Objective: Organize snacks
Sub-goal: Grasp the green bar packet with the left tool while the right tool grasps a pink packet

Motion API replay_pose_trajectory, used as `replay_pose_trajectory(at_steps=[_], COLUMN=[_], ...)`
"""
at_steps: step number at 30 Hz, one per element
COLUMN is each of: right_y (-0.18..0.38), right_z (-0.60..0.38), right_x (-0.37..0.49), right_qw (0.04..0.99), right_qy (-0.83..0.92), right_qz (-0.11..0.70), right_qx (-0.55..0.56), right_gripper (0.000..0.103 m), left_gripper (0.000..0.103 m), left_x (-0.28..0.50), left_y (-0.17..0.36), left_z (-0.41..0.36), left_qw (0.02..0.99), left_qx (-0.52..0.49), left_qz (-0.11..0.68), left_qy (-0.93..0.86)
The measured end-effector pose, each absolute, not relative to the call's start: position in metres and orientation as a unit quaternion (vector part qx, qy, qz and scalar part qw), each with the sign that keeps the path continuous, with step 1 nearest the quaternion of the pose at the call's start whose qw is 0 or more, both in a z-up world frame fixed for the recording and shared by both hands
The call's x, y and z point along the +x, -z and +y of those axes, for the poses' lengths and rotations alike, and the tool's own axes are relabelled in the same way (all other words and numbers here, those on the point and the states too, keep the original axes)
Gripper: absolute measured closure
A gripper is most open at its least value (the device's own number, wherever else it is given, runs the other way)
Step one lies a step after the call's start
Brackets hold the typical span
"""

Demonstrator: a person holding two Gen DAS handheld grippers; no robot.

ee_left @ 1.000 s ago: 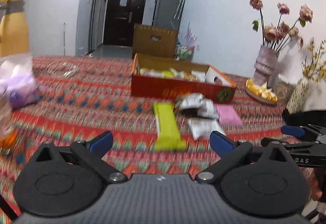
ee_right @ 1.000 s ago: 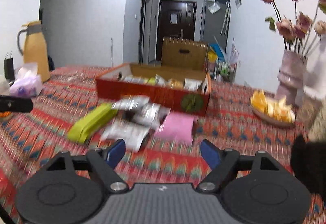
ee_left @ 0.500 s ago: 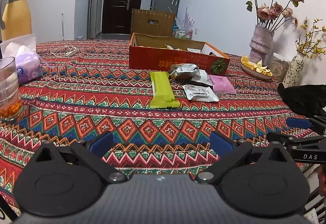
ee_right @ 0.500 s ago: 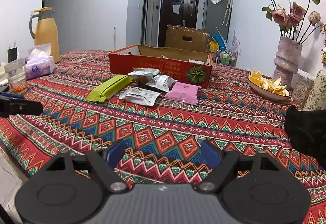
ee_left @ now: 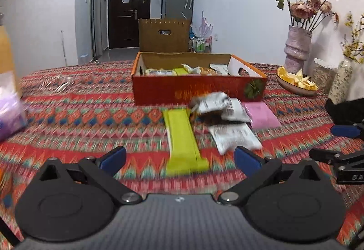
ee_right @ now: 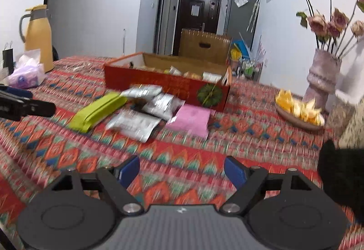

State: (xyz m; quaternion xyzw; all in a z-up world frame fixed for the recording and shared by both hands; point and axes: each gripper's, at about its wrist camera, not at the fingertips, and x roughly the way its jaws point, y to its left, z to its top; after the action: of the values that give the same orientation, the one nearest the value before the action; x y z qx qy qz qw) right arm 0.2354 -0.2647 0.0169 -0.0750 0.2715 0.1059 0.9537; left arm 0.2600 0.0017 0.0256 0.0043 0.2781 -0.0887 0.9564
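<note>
L gripper (ee_left: pixel 179 156) nearest: jaws apart, nothing between them, hovering over the patterned tablecloth (ee_left: pixel 91 118) w/ the near end of the green snack pack (ee_left: pixel 184 143) lying right ahead between the blue tips. R gripper (ee_right: pixel 182 169) also spread wide, empty, cloth only under it. Both frames motion-blurred, so contact can't be confirmed; looks like none.

Step in hand, as I read it: reach-in for first pick. Green pack is the obvious L target: long, flat, lying lengthwise away from cam. Grab across the narrow width near its end, pads low to the cloth so they get under the edge, not just pinch fabric.

Next out: silver foil packets (ee_right: pixel 145 111), overlapping in a loose pile, touching the green pack's far end; crinkly, will slide, so take the top one only. Pink packet (ee_right: pixel 191 119) just beside them, suits R gripper.

Farthest: red cardboard box (ee_left: pixel 195 88), open top, snacks already inside, likely drop spot. Clear its front wall before release. Fruit plate (ee_right: pixel 298 113) off to the R; steer clear.
</note>
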Motion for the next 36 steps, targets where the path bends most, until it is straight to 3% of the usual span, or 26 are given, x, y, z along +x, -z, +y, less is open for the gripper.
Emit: replay_pose_trajectory(at_steps=[3,7,14,18,20,22,24,32,36], right_y=[-0.021,-0.017,0.016,0.032,0.035,0.036,0.036,0.035,0.031], right_z=[-0.268,-0.271,-0.254,-0.254,-0.259,-0.26,-0.259,-0.265,-0.268], right_x=[0.272,0.329,0.394,0.401,0.402,0.402,0.402,0.396,0.367], right_qw=[0.954,0.951,0.943,0.94,0.938,0.938,0.939,0.939,0.939], right_qy=[-0.101,-0.086,-0.085,-0.081,-0.084,-0.087,-0.083,-0.079,-0.065], right_qz=[0.275,0.294,0.322,0.332,0.336,0.337,0.335,0.335,0.338], right_qx=[-0.061,-0.038,-0.015,-0.013,0.005,0.009,0.0,-0.003,-0.014], right_gripper=[0.022,0.022,0.023,0.024,0.026,0.031,0.041,0.042,0.042], left_gripper=[0.001,0.019,0.019,0.026,0.042,0.051,0.054,0.069,0.069], left_x=[0.3,0.345,0.371,0.368,0.368,0.368,0.368,0.362,0.333], left_y=[-0.019,-0.003,0.024,0.031,0.03,0.029,0.029,0.025,0.015], left_z=[-0.003,-0.011,-0.008,-0.011,-0.009,-0.008,-0.007,-0.003,0.008], left_qw=[0.953,0.946,0.937,0.939,0.94,0.941,0.94,0.942,0.941], left_qx=[0.004,0.008,-0.025,-0.008,-0.012,-0.017,-0.019,-0.024,-0.042], left_qz=[0.286,0.309,0.332,0.327,0.324,0.322,0.321,0.324,0.326], left_qy=[0.099,0.094,0.104,0.105,0.103,0.105,0.109,0.09,0.074])
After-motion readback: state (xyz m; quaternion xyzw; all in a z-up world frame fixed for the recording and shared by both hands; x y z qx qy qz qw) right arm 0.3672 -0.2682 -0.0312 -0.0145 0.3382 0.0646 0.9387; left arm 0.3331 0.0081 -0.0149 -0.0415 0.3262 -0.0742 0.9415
